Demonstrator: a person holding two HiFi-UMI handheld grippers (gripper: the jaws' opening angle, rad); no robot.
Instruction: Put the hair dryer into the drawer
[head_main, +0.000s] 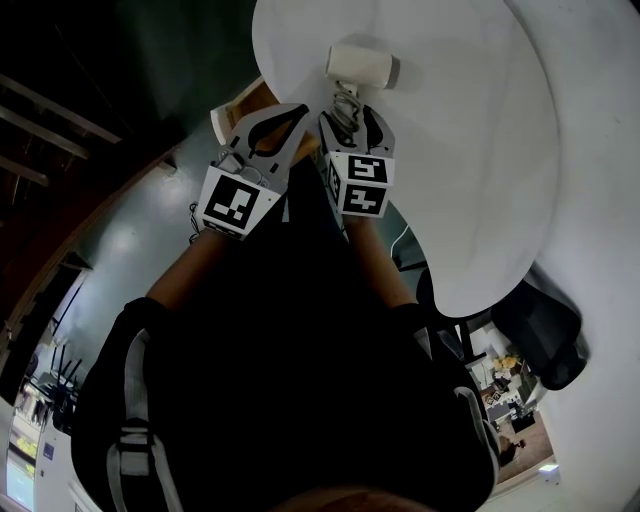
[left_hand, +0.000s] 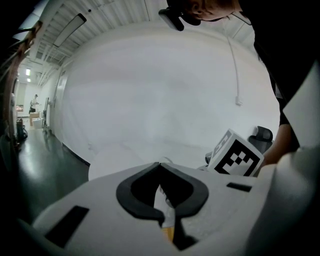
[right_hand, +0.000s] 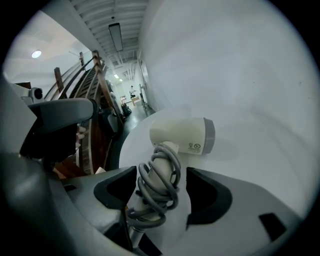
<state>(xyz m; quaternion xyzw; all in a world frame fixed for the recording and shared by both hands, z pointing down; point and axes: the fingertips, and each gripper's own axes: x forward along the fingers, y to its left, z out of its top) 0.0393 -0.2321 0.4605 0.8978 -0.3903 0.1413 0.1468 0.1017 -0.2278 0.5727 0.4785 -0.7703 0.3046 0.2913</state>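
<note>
A cream hair dryer (head_main: 360, 65) lies on the round white table (head_main: 480, 150), its grey cord wound round the handle. My right gripper (head_main: 350, 118) stands open astride that handle; in the right gripper view the handle (right_hand: 157, 180) sits between the jaws with a gap on each side, and the dryer's body (right_hand: 182, 135) lies just beyond them. My left gripper (head_main: 298, 110) is beside it on the left, over the table's edge. Its jaws meet at the tips (left_hand: 160, 165) and nothing shows between them. The right gripper's marker cube (left_hand: 235, 154) shows in the left gripper view.
A wooden box-like piece with a white face (head_main: 240, 105) sits under the left gripper at the table's left edge. Dark floor (head_main: 120, 230) lies to the left, with a wooden stair rail (right_hand: 85, 100) beyond. A dark chair (head_main: 545, 320) stands at the right.
</note>
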